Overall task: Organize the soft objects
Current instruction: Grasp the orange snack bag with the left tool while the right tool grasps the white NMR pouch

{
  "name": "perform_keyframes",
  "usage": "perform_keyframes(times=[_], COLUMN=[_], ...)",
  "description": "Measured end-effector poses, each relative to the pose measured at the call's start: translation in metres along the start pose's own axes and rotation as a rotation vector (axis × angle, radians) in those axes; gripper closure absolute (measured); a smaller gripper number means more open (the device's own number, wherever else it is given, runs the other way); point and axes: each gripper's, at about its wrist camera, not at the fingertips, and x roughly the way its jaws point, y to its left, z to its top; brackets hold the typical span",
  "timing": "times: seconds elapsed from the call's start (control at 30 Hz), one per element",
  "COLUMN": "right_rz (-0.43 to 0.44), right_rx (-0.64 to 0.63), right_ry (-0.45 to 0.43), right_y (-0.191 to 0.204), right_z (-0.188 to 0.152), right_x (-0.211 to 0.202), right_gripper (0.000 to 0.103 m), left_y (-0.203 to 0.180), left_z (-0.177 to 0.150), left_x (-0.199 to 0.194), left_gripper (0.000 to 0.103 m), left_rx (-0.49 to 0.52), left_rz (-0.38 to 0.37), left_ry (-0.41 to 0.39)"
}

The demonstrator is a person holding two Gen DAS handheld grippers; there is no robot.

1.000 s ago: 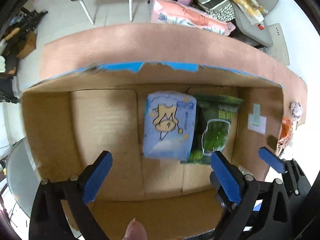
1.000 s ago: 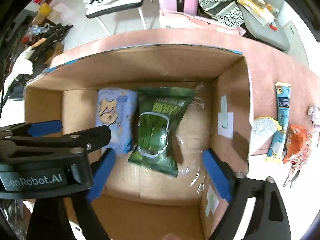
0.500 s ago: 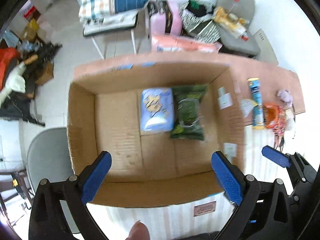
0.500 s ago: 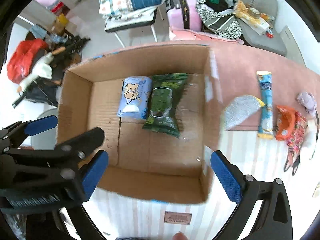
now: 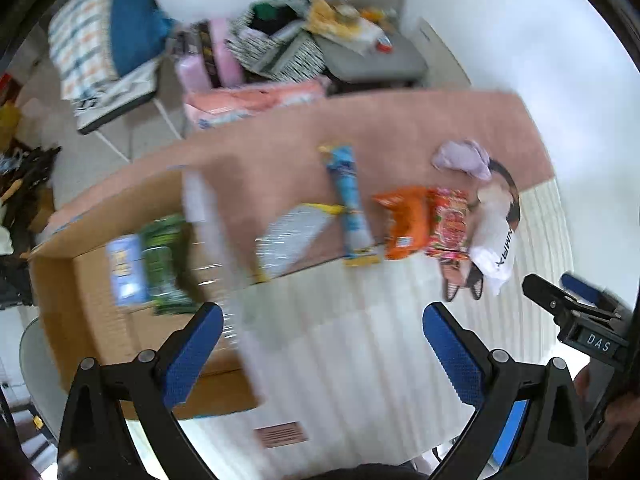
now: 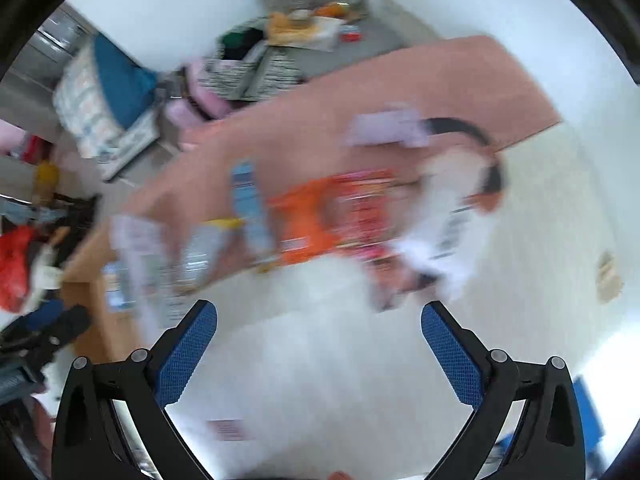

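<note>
Cardboard box [image 5: 100,320] is sitting at the left of the table, already holding a pale blue pack [image 5: 122,272] and a green pack [image 5: 164,264] side by side; the rest of the soft goods are lying in a row to its right, on and just off a pink mat [image 5: 380,128]: silver pouch [image 5: 292,240], blue stick pack [image 5: 348,204], orange packet [image 5: 402,220], red packet [image 5: 448,224], lilac cloth [image 5: 462,156], white fabric item [image 5: 494,240]. Left gripper [image 5: 318,356] and right gripper [image 6: 318,354] are both hanging above bare tabletop, fingers wide apart, nothing between them. Judging the step as reaching for the next item: best settling over one packet, closing across its narrow width. Readable: "DAS" on the right gripper body; white item's lettering too blurred
</note>
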Motion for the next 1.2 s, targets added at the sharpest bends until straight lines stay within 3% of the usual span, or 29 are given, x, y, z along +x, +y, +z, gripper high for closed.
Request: perform_keyframes(times=[0.1, 0.23, 0.37, 0.43, 0.57, 0.6, 0.63, 0.7, 0.77, 0.9, 1.0, 1.13, 1.2], right_rz=[-0.126, -0.198, -0.255, -0.207, -0.01, 0.033, 0.064, -0.004, -0.011, 0.057, 0.086, 0.101, 0.095], right_rx=[-0.174, -0.379, -0.536, -0.461, -0.074, -0.025, -0.003, -0.053, -0.078, -0.076, -0.094, -0.112, -0.108], right_ry=[0.09, 0.201, 0.244, 0.27, 0.29, 0.297, 0.293, 0.257, 0.246, 0.305, 0.33, 0.341, 0.348], right_y=[-0.032, -0.05, -0.056, -0.064, -0.106, -0.112, -0.117, -0.119, -0.119, -0.126, -0.132, -0.131, -0.134], right_z=[0.02, 0.029, 0.036, 0.045, 0.069, 0.071, 0.073, 0.078, 0.08, 0.09, 0.097, 0.103, 0.103], right_x=[0.035, 0.089, 0.137, 0.151, 0.155, 0.155, 0.152, 0.143, 0.138, 0.155, 0.167, 0.178, 0.181], right_gripper=[0.0, 0.0, 0.0, 0.0, 0.0, 0.0, 0.0, 0.0, 0.0, 0.0, 0.0, 0.0, 0.0], left_y=[-0.042, -0.087, -0.105, -0.107, -0.103, -0.102, -0.102, -0.103, -0.105, -0.103, -0.107, -0.116, -0.118], left_z=[0.018, 0.033, 0.038, 0.04, 0.05, 0.053, 0.057, 0.067, 0.076, 0.088, 0.091, 0.092, 0.089], left_x=[0.041, 0.092, 0.131, 0.143, 0.162, 0.166, 0.17, 0.177, 0.188, 0.214, 0.223, 0.228, 0.235], left_gripper=[0.001, 0.001, 0.001, 0.001, 0.001, 0.001, 0.001, 0.001, 0.001, 0.001, 0.01, 0.055, 0.062], left_rx=[0.032, 0.059, 0.046, 0.033, 0.004, -0.005, -0.011, -0.013, -0.01, -0.028, -0.024, 0.016, 0.017], left_rz=[0.019, 0.028, 0.053, 0.064, 0.087, 0.088, 0.085, 0.08, 0.073, 0.026, 0.009, 0.019, 0.04], left_ry=[0.054, 0.134, 0.201, 0.217, 0.234, 0.237, 0.239, 0.239, 0.248, 0.305, 0.322, 0.345, 0.355])
